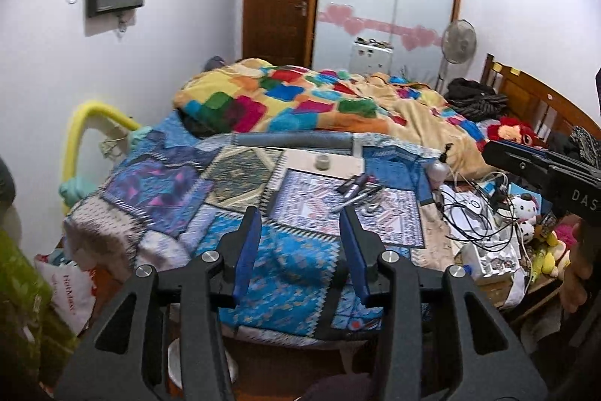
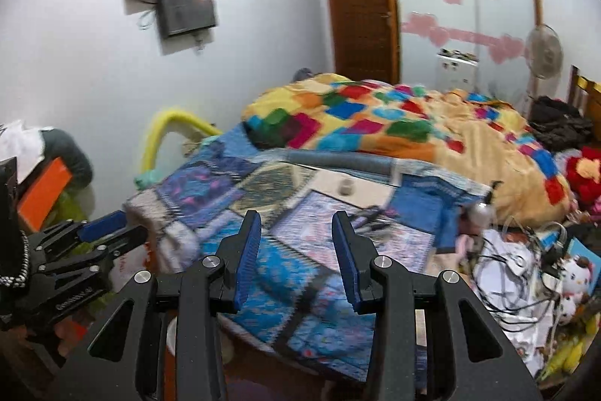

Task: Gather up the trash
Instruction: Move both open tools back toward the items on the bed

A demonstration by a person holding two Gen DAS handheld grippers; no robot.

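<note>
Above the near edge of the patchwork bedspread (image 1: pixel 233 175), the left gripper (image 1: pixel 302 213) and right gripper (image 2: pixel 296 217) are held with fingers apart, nothing between them. A small grey roll (image 1: pixel 322 162) is seen on a white sheet (image 1: pixel 300 163), dark wrappers (image 1: pixel 357 183) just beside. No container's contents can be made out.

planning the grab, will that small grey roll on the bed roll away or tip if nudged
The roll stands on its flat end on a white board, so it probably slides rather than rolls. It looks squat, so tipping seems unlikely. The board rests on soft bedding and may shift.
</note>
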